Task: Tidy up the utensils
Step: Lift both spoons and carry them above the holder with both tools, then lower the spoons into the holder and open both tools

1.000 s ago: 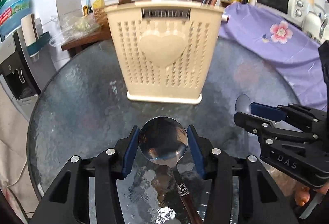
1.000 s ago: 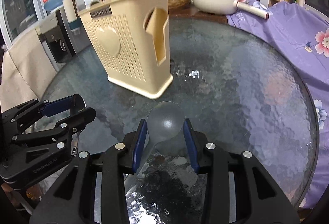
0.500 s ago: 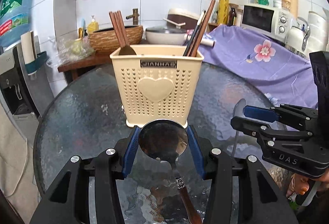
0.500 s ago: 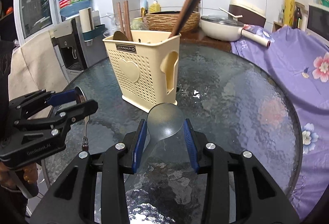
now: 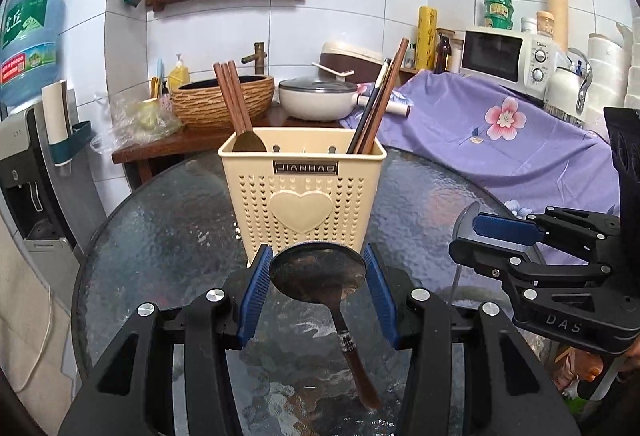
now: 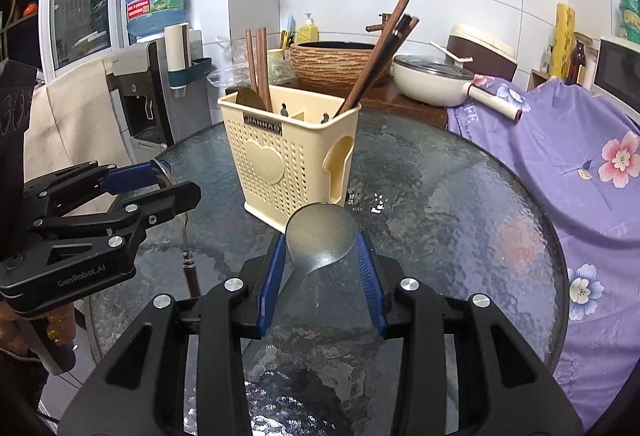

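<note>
Left claw (image 5: 318,290), low centre of the left wrist view, clamped on the bowl of a dark metal spoon (image 5: 318,272), blue pads pressed to either side of the bowl. Brown-tipped handle trailing down toward the lower edge of the frame, above the glass table (image 5: 168,220). Same claw (image 6: 154,182) seen from the side at the left edge of the right wrist view, spoon handle hanging down below it.

Right claw (image 6: 322,256), low centre of the right wrist view, clamped on the bowl of a pale grey spoon (image 6: 322,236), handle slanting down and left between the black arms. Same claw (image 5: 486,236) at the right edge of the left wrist view, the grey bowl seen edge-on at its tip.

Cream utensil holder (image 5: 302,192) upright on the table, centre of the left wrist view just above the dark spoon, a heart on its front and a "JIANHAO" plate near the rim. Brown chopsticks (image 5: 234,100) and a spoon bowl in its left compartment; darker chopsticks (image 5: 380,96) leaning right out of its right compartment. In the right wrist view, holder (image 6: 288,156) left of centre, turned to show a side cut-out, just above the grey spoon.

Purple floral cloth (image 5: 500,140) at the right, draped beyond the table edge. White pan (image 5: 316,98) on the wooden counter behind the holder.
</note>
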Available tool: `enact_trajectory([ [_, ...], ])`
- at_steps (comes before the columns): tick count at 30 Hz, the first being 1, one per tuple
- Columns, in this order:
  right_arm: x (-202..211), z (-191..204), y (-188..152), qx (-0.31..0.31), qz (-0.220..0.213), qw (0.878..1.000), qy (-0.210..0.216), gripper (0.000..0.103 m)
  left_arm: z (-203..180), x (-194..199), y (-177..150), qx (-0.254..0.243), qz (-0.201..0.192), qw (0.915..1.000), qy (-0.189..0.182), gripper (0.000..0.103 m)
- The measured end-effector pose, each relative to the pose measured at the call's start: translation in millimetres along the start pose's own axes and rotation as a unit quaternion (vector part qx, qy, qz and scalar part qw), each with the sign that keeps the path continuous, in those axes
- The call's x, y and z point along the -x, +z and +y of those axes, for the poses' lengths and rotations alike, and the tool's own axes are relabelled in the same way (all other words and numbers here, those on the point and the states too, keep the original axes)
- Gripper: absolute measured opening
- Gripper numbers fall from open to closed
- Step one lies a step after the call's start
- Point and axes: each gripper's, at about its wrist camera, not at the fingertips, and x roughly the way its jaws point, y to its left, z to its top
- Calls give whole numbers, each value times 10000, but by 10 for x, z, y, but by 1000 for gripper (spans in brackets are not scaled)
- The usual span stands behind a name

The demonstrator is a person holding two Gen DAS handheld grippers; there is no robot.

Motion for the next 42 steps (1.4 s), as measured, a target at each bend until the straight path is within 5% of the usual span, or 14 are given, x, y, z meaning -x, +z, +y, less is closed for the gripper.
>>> enact_trajectory([
  [13,87,-44,308,-8,-164,9999,-6,37,65,157,311,17,-292,9996,-14,46],
  [25,209,-118,963,-99,-696,9973,-210,37,214,357,953,166,-903,9957,115,46],
  [36,143,-72,1693,40,-1288,9878,-877,37,357,349,1665,110,-1622,9830,856,46],
  [42,-91,38,1719,213,-1450,9817,-1215,37,342,63,1643,34,-1607,9809,1094,46],
])
